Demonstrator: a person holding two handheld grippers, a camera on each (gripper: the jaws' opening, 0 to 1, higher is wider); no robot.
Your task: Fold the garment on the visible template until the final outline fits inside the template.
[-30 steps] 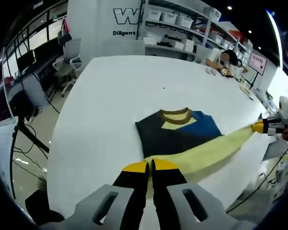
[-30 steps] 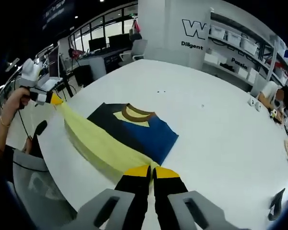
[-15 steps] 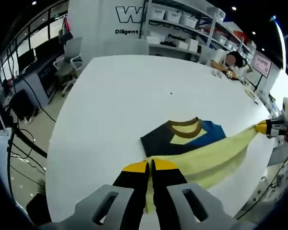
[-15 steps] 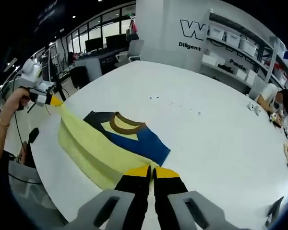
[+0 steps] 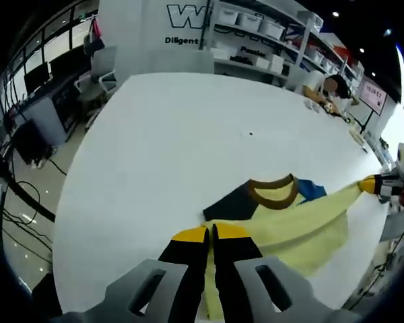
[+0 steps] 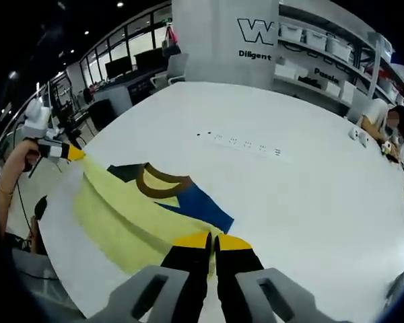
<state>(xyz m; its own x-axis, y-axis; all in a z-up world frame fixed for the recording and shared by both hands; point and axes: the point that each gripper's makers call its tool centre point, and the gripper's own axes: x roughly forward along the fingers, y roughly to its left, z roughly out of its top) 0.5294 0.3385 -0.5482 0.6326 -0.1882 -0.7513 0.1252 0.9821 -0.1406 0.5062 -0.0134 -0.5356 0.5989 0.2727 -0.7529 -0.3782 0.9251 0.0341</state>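
Observation:
A garment (image 5: 293, 222) lies on the white table (image 5: 182, 128): pale yellow cloth folded over a dark navy and blue body, with a brown collar (image 5: 273, 192). My left gripper (image 5: 210, 233) is shut on one end of the yellow fold's edge. My right gripper (image 6: 211, 240) is shut on the other end, and it also appears at the right edge of the left gripper view as the right gripper (image 5: 370, 184). In the right gripper view the garment (image 6: 131, 212) stretches to the left gripper (image 6: 73, 153), held by a hand. The yellow cloth covers most of the dark part.
Small dark marks (image 6: 239, 141) run in a row on the table beyond the garment. Shelves with white bins (image 5: 256, 33) stand at the back. A seated person (image 6: 384, 131) is at the far table edge. Desks and chairs (image 5: 94, 74) stand left of the table.
Both grippers have carried the yellow fold further over the dark body toward the collar. Less navy and blue shows now than before.

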